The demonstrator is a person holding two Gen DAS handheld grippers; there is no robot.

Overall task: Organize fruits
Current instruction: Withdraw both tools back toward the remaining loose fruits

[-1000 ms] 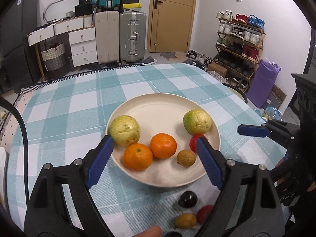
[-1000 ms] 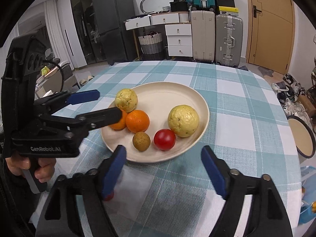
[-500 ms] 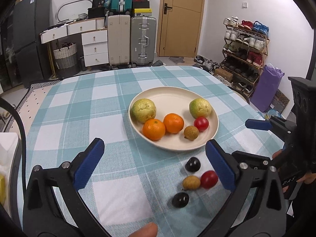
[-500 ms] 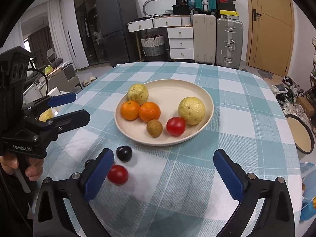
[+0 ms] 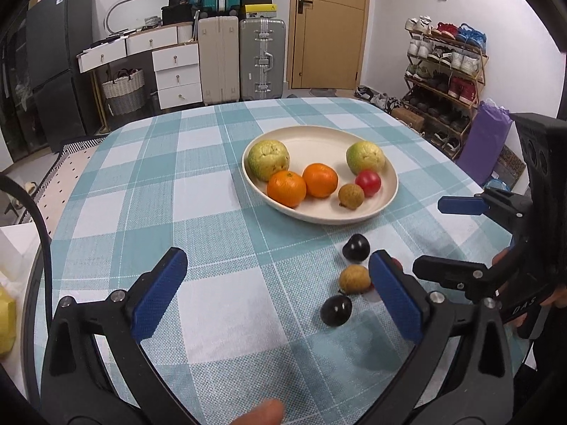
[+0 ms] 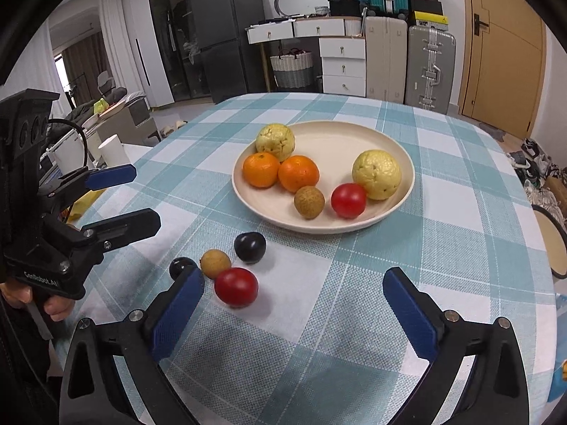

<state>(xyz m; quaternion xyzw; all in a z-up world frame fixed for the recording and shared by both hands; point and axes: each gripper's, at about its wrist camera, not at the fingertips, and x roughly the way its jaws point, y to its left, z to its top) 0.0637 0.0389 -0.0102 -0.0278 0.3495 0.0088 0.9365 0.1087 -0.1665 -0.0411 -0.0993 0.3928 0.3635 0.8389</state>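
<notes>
A cream plate (image 5: 319,141) on the checked tablecloth holds two yellow-green guavas (image 5: 268,160), two oranges (image 5: 286,188), a brown fruit (image 5: 351,196) and a red tomato (image 5: 368,183). Nearer me, loose on the cloth, lie a dark plum (image 6: 250,247), a brown fruit (image 6: 215,264), a red tomato (image 6: 236,287) and a second dark plum (image 6: 180,266). My left gripper (image 5: 276,258) hovers open over bare cloth, left of the loose fruit. My right gripper (image 6: 292,276) is open too, and its left finger is beside the loose tomato. Neither holds anything.
The table's round edge curves away on both sides. Behind it stand suitcases (image 5: 262,60), white drawers (image 5: 177,71), a door and a shoe rack (image 5: 443,71). A round stool (image 6: 553,248) is at the table's right and a white cylinder (image 6: 113,148) at its left.
Both grippers have pulled back from the plate toward me and their jaws have spread wider. The loose fruits in front of the plate have come into full view.
</notes>
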